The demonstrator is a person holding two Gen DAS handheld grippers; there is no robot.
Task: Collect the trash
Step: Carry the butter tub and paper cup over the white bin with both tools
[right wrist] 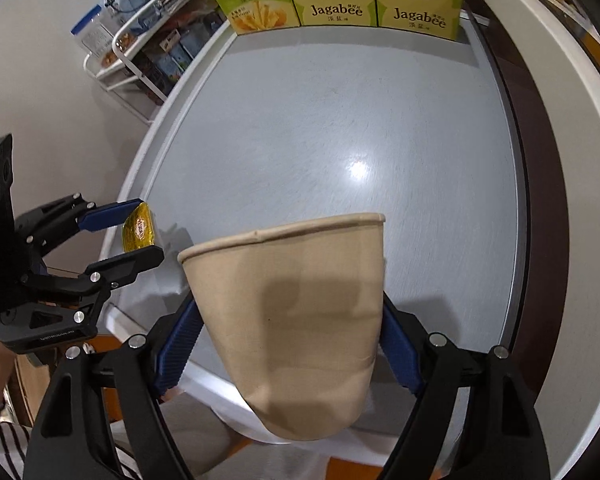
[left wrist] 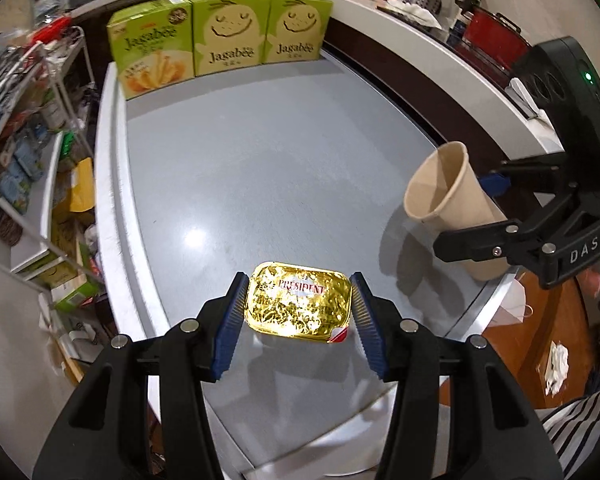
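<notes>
Nearest the left wrist camera, the left gripper was clamped on a gold foil butter portion, its blue pads pressing the two short ends, so the packet's long axis ran left to right across the gap between the fingers. The foil top with its red lettering faced the camera, and a small red and white tab stuck out at the near right corner. The packet hung above the near part of a grey table, clear of its surface. To the right, the right gripper gripped a tan paper cup; the fingers were drawing in a little on its sides. In the right wrist view the blue pads met the cup at its lower body, on the left and right. The cup's long axis ran along the fingers, base toward the camera and open rim pointing away and tilted up, above the table's near edge. At the far end of the table three green Jagabee boxes stood upright, side by side. A white wire rack of packaged goods stood beyond the table's left edge.
</notes>
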